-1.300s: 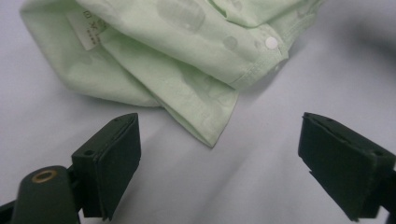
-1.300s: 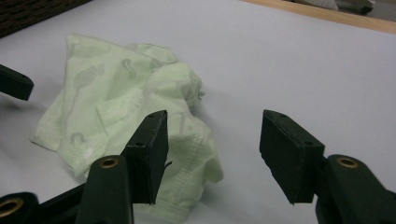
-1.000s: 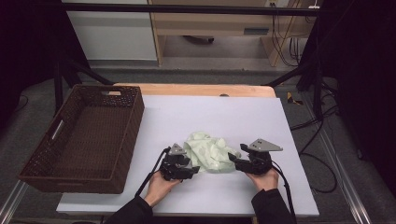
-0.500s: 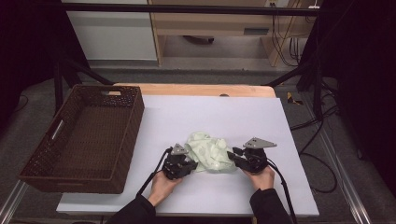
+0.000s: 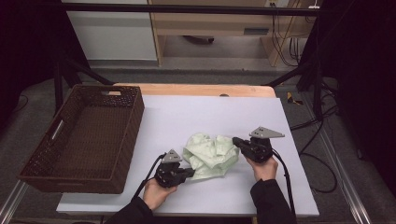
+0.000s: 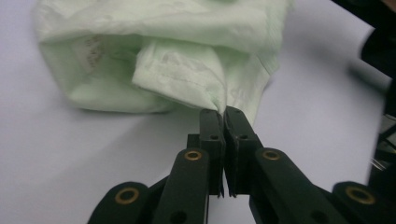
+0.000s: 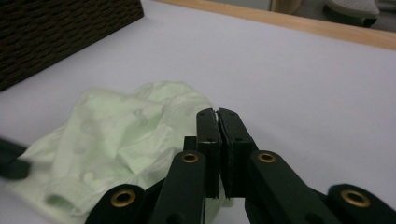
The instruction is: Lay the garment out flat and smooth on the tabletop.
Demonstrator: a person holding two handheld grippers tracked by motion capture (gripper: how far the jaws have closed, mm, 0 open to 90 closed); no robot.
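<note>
Matte white table [image 5: 187, 116], crumpled pale-green cloth [image 5: 211, 155].

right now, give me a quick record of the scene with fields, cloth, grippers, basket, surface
cloth: crumpled pale green fabric garment, lying on the table between both grippers
left hand-held gripper: jaws just closed, pinching the cloth's near left edge
right hand-held gripper: jaws just closed, pinching the cloth's right edge
basket: dark brown woven rectangular basket, at the table's left side, nothing seen inside
surface: white table top with a wooden far edge
contact: the cloth rests on the table, apart from the basket
</note>
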